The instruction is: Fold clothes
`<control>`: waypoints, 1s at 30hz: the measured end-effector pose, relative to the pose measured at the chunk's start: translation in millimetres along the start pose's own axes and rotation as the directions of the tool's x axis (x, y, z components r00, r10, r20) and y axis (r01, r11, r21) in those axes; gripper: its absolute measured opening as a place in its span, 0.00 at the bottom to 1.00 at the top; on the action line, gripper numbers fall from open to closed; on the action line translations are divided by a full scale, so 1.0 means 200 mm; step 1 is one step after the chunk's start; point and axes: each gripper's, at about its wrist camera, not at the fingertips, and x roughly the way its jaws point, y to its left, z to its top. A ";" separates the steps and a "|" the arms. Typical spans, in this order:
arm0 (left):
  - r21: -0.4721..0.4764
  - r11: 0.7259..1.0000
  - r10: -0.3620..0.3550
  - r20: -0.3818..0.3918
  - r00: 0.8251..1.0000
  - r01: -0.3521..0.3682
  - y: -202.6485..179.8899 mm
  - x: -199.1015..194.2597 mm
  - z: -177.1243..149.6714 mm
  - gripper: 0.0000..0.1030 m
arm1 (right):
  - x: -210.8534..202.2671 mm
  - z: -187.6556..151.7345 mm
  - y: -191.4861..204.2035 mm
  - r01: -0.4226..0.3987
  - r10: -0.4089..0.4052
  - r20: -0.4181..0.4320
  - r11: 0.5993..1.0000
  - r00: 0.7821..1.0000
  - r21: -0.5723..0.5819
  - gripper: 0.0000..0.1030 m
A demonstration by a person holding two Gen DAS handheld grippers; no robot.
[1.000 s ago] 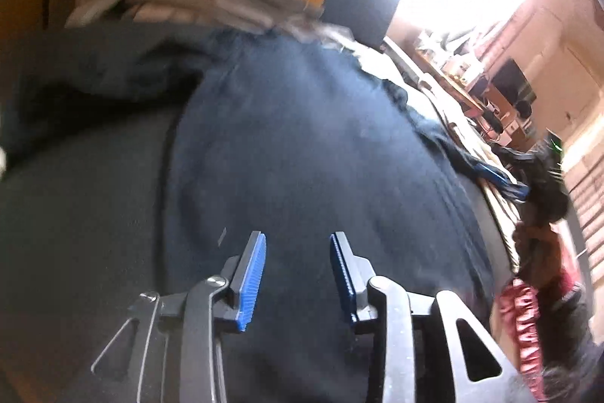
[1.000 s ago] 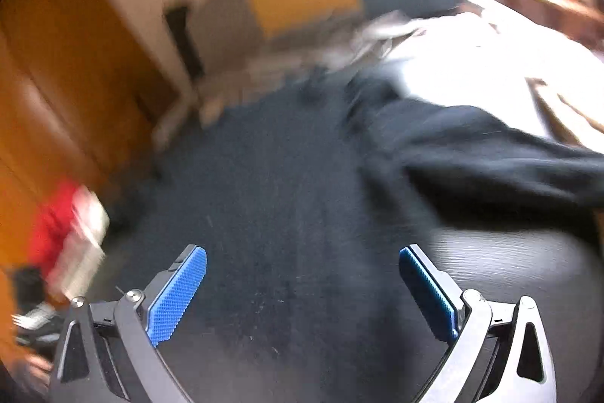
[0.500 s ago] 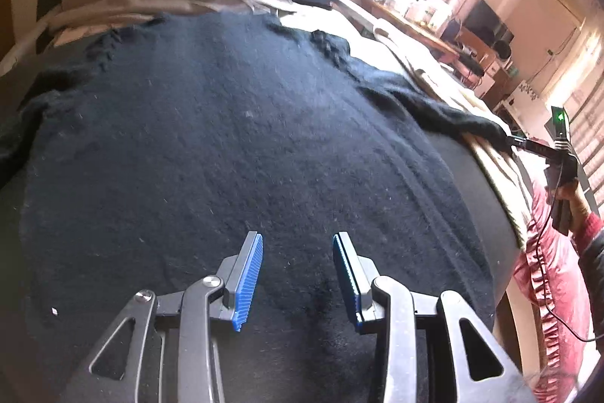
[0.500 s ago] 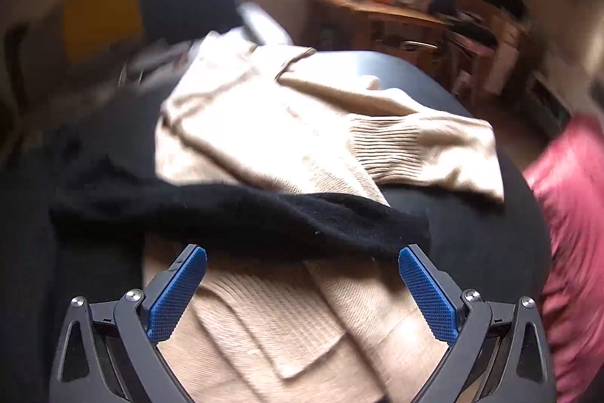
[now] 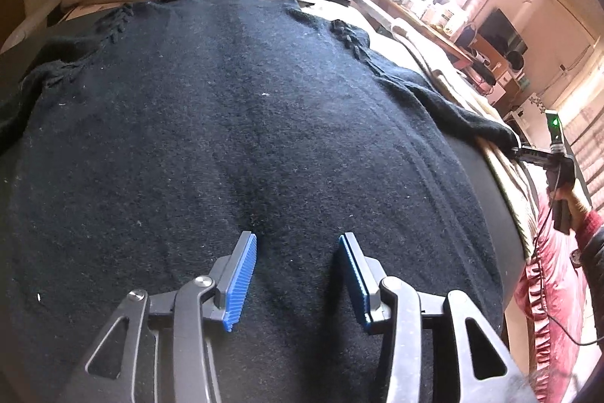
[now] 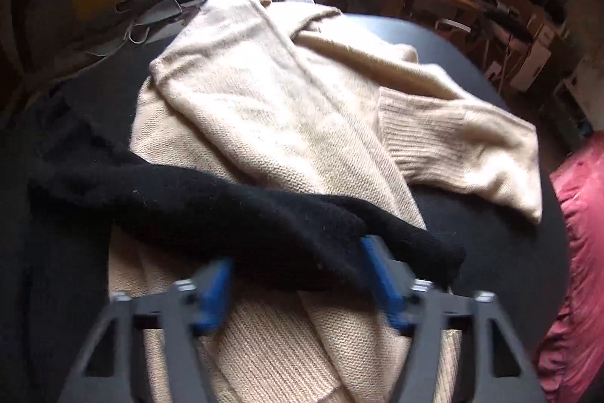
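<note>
Sleeve pickup on the black sweater (image 5: 245, 123), spread flat across the dark table (image 6: 502, 225).
Left wrist: left gripper (image 5: 298, 280) opening over the body, nothing between its pads. Right wrist: right gripper (image 6: 302, 284) closing around the black sleeve (image 6: 234, 210) lying over the beige sweater (image 6: 287, 108); pinch only black knit.

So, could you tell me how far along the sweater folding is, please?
Done: the black sweater lies spread flat, with no fold made yet. In hand: the right gripper is closing around its sleeve, which lies across the beige sweater; the left gripper is opening over the body, holding nothing. Left: all the folds, and the beige sweater.
</note>
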 end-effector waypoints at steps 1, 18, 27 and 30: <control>0.003 1.000 -0.002 0.001 1.000 0.002 0.00 0.00 0.00 0.45 | -0.01 0.01 -0.01 -0.007 0.008 -0.011 1.000 1.000 0.014 0.48; -0.002 0.997 -0.078 0.000 0.997 0.078 0.04 -0.08 0.00 0.45 | -0.53 0.08 0.72 -0.938 0.920 0.202 0.309 0.337 0.155 1.00; 0.336 0.940 -0.093 0.092 0.991 0.057 -0.35 -0.18 0.15 0.45 | -0.47 -0.35 0.29 -0.904 0.729 0.548 0.247 0.410 0.348 1.00; 0.606 0.795 -0.132 0.142 0.981 0.019 -0.73 -0.18 0.25 0.45 | -0.43 -0.62 0.15 -0.868 0.663 0.576 0.257 0.478 0.425 1.00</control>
